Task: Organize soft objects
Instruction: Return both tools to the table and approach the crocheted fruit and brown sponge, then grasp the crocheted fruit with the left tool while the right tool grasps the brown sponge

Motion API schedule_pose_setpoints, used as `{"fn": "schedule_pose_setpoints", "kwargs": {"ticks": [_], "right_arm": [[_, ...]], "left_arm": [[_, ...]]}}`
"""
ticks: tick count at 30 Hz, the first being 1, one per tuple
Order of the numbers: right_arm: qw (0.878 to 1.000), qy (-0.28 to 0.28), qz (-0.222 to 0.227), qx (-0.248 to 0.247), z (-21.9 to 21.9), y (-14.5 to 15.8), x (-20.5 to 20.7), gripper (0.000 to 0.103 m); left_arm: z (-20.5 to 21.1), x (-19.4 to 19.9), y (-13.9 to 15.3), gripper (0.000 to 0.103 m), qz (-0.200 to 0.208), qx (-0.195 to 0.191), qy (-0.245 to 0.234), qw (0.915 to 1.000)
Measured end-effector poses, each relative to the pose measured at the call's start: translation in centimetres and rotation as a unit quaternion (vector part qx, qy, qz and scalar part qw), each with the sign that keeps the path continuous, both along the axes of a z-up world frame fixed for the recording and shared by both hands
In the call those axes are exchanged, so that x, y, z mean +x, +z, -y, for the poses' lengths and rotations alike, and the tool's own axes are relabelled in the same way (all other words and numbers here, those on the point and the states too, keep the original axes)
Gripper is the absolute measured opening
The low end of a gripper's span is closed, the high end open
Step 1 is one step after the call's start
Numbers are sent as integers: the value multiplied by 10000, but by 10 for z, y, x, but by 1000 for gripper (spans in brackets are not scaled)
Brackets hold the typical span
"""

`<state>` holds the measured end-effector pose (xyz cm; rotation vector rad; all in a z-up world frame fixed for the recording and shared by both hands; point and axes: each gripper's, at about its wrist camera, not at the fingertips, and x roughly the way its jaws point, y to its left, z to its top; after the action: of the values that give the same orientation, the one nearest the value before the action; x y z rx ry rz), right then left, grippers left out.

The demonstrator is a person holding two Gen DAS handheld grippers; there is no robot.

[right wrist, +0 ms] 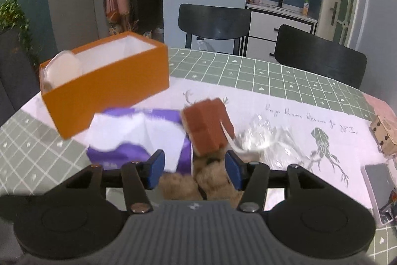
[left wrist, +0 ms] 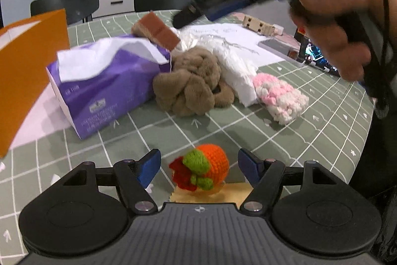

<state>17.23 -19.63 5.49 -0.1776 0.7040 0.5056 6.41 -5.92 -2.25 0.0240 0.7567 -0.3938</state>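
Fingers (left wrist: 158,167) straddle crocheted carrot (left wrist: 206,167), untouched

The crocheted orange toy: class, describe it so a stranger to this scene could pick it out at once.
Start at the purple tissue pack on the green checked tablecloth, then come toward the camera to the left claw. The crocheted orange toy lies between its open blue fingers, the only bright orange knit, with green leaves and a red frill.
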Motion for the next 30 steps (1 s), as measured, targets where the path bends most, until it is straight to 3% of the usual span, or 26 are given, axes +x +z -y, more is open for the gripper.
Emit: {"fn": "schedule_pose_setpoints", "kwargs": {"ticks": [2, 4, 7, 14, 30], "right_arm": [[10000, 14, -6, -9, -6, -1, 4, 54], [10000, 30, -29, -24, -11, -3, 7, 55], [10000, 31, -41, -75, -14, -7, 8, 55], [9998, -105, -63, -136, -14, -9, 16, 55], [9997, -235, -75, -83, -47, -9, 47, 55]], "left_arm": [[0, 1, -5, 79, -68, -33, -5, 10000], [0, 4, -12, 68, -192, -55, -34, 9998], [-5, 9, -17, 63, -239, -338, -3, 9991], [-16, 16, -17, 62, -262, -576, 151, 9979], [-59, 28, -8, 62, -272, -467, 693, 9961]]}}
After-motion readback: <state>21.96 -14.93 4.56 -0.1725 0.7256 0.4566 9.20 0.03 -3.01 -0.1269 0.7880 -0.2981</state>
